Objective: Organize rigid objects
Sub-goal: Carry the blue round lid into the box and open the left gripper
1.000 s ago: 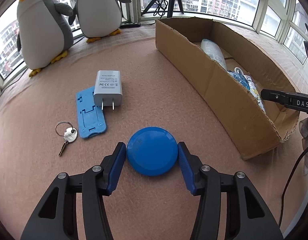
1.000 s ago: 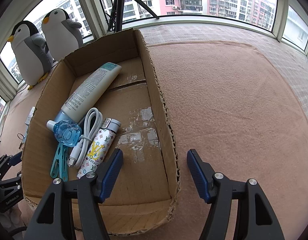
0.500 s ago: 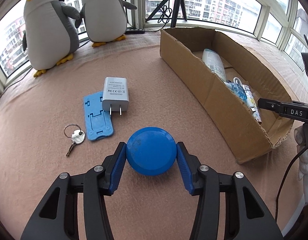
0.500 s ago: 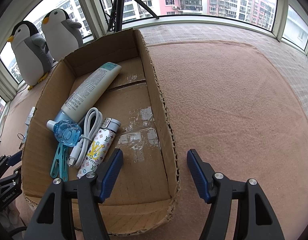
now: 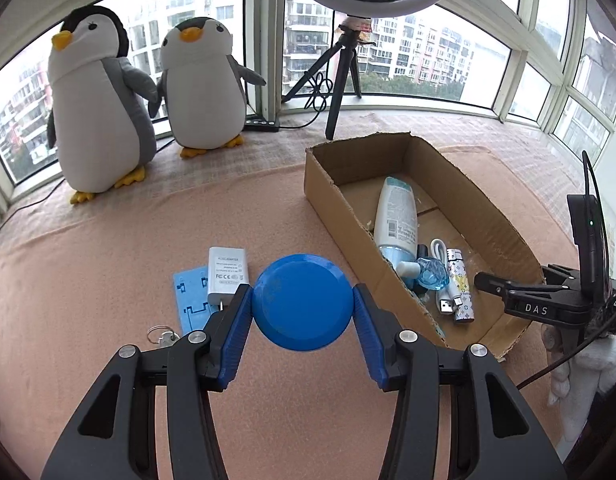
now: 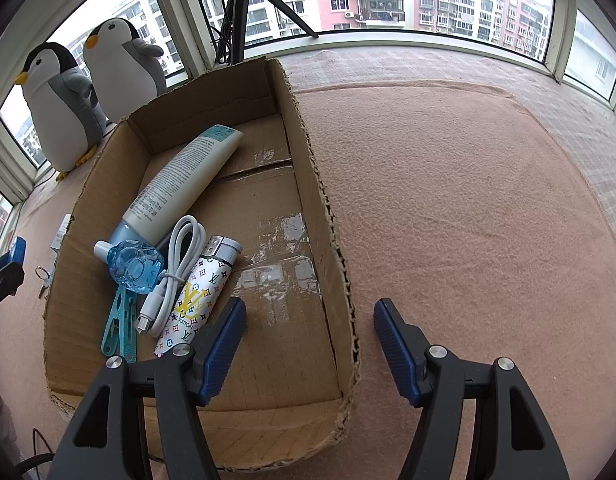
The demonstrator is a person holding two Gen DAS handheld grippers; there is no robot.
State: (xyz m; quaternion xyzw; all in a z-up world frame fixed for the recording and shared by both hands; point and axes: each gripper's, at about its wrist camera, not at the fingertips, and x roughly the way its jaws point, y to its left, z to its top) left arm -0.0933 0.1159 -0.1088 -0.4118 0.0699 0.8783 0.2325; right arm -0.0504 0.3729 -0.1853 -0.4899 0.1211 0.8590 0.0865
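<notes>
Left gripper (image 5: 303,312) pinching round blue plastic disc (image 5: 303,302) between its fingers, right gripper (image 6: 310,340) fingers spread, straddling wall of open brown cardboard box (image 6: 328,216), white plug charger (image 5: 227,275) beyond left finger, two plush penguins (image 5: 147,96) farthest

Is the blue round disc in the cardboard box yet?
Out. The blue disc is gripped by the left gripper, beside the cardboard box.
</notes>
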